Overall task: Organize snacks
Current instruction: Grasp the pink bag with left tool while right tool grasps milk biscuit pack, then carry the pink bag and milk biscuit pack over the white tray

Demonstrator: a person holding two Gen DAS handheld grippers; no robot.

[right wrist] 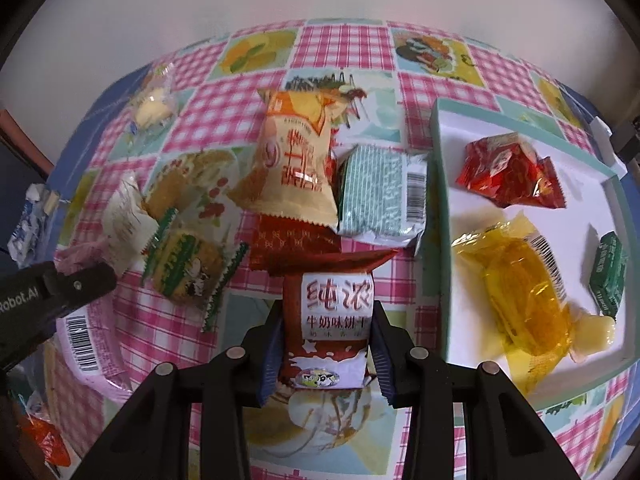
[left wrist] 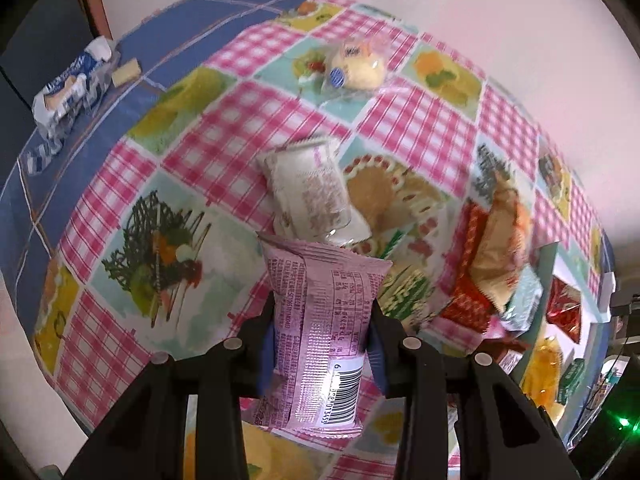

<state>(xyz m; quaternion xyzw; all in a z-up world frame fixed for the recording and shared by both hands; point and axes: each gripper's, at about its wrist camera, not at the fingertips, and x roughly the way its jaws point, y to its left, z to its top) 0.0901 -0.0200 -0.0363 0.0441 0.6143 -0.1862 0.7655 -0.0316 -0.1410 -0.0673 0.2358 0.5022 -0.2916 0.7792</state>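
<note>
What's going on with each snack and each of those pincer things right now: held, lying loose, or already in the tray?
Left gripper: shut on pink packet.
Right gripper: shut on red biscuit packet.
Tray: on the table, partly filled.
Red wrapper: in tray.
Yellow sweet: in tray.
Green pack: in tray.
Orange packet: loose, lying on other packets.
Mint packet: loose, against tray's wall.
White packet: loose on cloth.

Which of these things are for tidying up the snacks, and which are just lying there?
For the job:
- pink packet, held in the left gripper
- red biscuit packet, held in the right gripper
- white tray
- loose snacks such as the orange packet and the green striped packet

Just lying about:
- checked tablecloth
- torn blue-and-white wrapper at the table's far edge
</note>
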